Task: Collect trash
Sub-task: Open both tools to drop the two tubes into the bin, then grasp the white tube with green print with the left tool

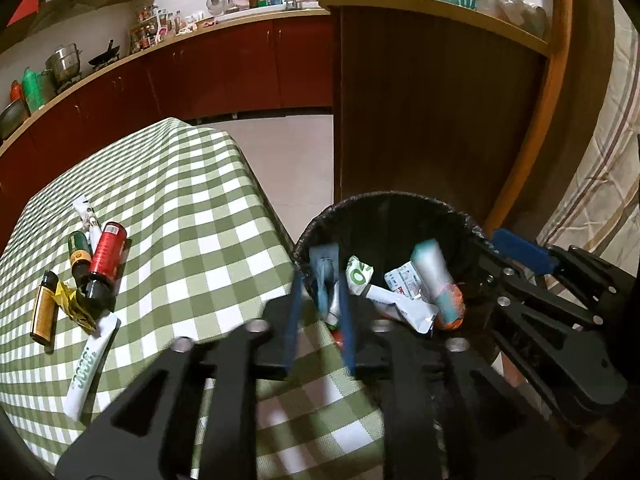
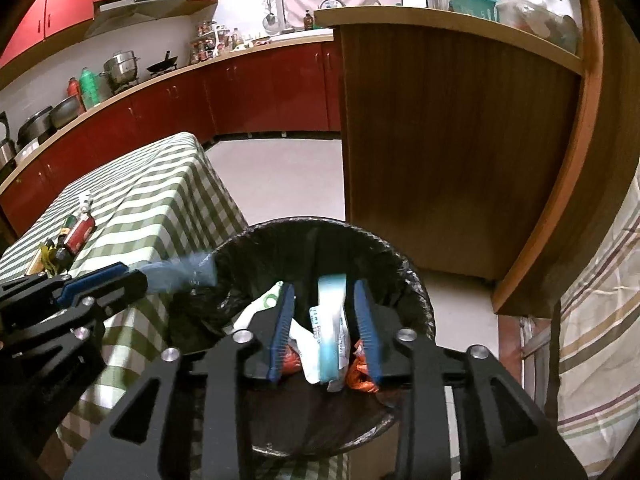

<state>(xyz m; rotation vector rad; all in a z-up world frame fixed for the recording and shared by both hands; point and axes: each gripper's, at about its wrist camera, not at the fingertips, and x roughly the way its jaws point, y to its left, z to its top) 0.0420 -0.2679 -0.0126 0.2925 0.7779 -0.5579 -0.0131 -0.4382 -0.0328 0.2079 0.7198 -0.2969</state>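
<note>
- My left gripper [image 1: 320, 280] has a matte black frame of flat angular bars with long triangular cut-outs.
- Two narrow blue pads line its fingers [image 1: 294, 312], dark blue with plain flat faces.
- Round silver screw heads sit at the linkage joints, two on each side.
- My right gripper [image 2: 326, 320] has the same build: black bars, slotted cut-outs, silver screws at the pivots.
- Its blue fingers [image 2: 282, 324] carry fine ribbing along their inner faces.
- Seen from the opposite camera, each gripper shows stacked black links, small silver bolts and a blue strip on the finger.
- No cables, markings or sleeves are visible.
</note>
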